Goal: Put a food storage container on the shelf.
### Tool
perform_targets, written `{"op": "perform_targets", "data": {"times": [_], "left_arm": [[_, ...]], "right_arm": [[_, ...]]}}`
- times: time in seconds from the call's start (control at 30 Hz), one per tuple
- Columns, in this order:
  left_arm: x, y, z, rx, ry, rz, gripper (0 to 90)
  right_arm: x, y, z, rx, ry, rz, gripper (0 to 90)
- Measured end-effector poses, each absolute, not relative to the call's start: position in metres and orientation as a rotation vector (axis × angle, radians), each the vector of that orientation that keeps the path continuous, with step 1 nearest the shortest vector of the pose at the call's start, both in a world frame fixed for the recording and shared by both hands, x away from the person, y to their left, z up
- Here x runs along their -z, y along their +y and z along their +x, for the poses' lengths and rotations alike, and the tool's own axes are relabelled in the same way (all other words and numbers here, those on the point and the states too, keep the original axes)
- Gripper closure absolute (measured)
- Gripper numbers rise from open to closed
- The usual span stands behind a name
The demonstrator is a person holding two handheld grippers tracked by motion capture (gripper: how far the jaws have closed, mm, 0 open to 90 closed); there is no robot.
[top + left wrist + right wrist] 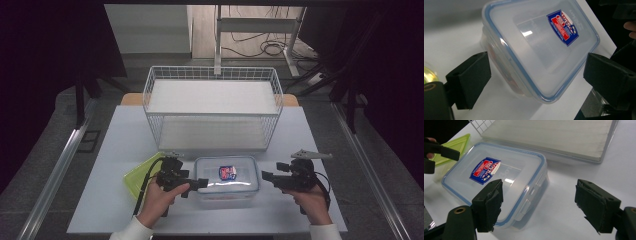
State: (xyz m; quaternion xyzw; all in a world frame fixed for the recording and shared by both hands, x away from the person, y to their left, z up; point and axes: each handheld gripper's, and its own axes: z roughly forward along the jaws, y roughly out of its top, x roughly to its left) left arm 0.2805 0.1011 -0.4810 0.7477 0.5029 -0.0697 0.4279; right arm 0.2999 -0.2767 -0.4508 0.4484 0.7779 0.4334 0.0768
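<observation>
A clear lidded box (227, 181) with a blue-rimmed lid and a red and blue label sits on the white table (120, 145), just in front of the wire basket (212, 107), with a green lid (137, 175) beside it. The left gripper (200, 183) is at the box's left end, its jaws wide and astride a corner without touching. The right gripper (265, 176) waits near the right end, jaws wide too. This looks like the approach step; next, each likely closes on an end to lift it.
</observation>
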Motion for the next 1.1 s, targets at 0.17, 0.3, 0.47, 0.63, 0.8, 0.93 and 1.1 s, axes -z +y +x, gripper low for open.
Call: {"op": "perform_targets", "data": {"times": [0.17,0.3,0.47,0.63,0.8,0.93,1.1], "left_arm": [[0.487,0.097,0.283,0.211,1.260,1.873,7.2],[0.494,0.095,0.288,0.243,1.271,1.868,7.3],[0.501,0.094,0.293,0.288,1.294,1.842,7.3],[0.505,0.091,0.296,0.317,1.288,1.840,7.6],[0.507,0.090,0.297,0.313,1.281,1.869,9.5],[0.507,0.090,0.297,0.300,1.291,1.860,11.9],[0.507,0.090,0.297,0.298,1.294,1.861,12.5]], "right_arm": [[0.449,-0.275,0.299,-1.286,2.334,1.330,22.8],[0.447,-0.279,0.299,-1.289,2.313,1.338,22.8],[0.449,-0.283,0.300,-1.278,2.302,1.349,22.9],[0.448,-0.286,0.298,-1.276,2.290,1.355,22.9],[0.449,-0.287,0.299,-1.275,2.285,1.358,22.9],[0.450,-0.288,0.300,-1.269,2.286,1.363,22.9],[0.450,-0.289,0.300,-1.267,2.284,1.364,22.9]]}}
